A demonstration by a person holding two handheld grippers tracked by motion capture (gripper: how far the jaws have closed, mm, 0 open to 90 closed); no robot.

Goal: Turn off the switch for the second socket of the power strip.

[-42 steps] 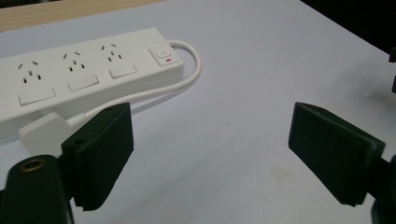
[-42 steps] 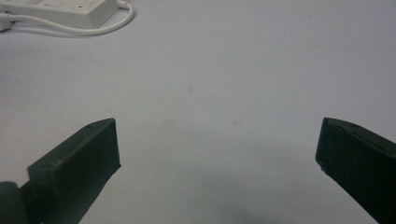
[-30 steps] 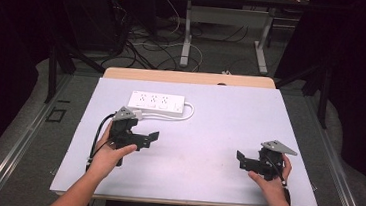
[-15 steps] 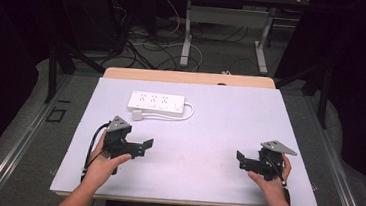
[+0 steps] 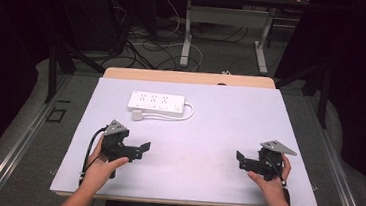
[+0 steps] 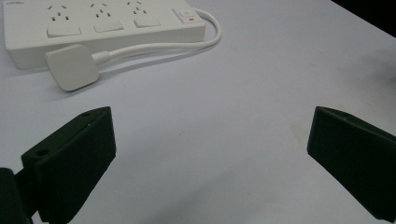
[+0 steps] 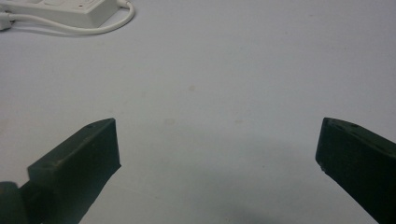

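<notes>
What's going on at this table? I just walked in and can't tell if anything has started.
A person sits at a white table with a two-jaw gripper in each hand. The left gripper and the right gripper are both low over the near part of the table, jaws wide open, holding nothing. A white power strip lies farther back on the left, its cord looped round so the plug lies beside it, not plugged in. Neither gripper touches it.
</notes>
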